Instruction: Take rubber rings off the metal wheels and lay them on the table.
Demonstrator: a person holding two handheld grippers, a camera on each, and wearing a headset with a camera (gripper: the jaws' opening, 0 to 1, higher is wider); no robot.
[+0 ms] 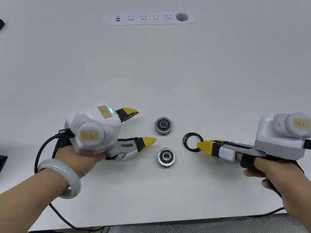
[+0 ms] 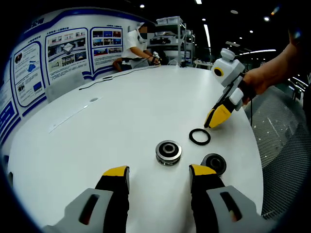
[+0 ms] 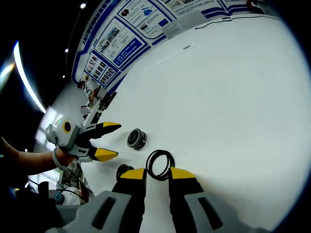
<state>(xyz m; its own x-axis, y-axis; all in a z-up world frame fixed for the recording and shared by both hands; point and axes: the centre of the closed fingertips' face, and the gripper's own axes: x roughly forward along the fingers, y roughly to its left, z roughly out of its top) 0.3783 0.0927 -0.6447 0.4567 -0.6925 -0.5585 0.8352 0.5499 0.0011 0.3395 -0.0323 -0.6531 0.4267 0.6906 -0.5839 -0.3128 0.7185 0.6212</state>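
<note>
Two metal wheels lie on the white table (image 1: 218,73), one farther (image 1: 164,125) and one nearer (image 1: 166,157). A loose black rubber ring (image 1: 192,141) lies flat just right of them. My left gripper (image 1: 139,127) is open, its yellow tips left of the wheels and touching nothing. In the left gripper view the far wheel (image 2: 168,151) sits ahead between the jaws, the other wheel (image 2: 214,163) to the right, the ring (image 2: 199,137) beyond. My right gripper (image 1: 204,145) points at the ring (image 3: 160,164), which lies just past its tips (image 3: 157,174); the jaws stand narrowly apart, holding nothing.
A white power strip (image 1: 149,18) lies at the table's far edge. A black cable (image 1: 46,145) trails from the left gripper toward the near edge. In the left gripper view a person (image 2: 138,46) sits at the table's far end.
</note>
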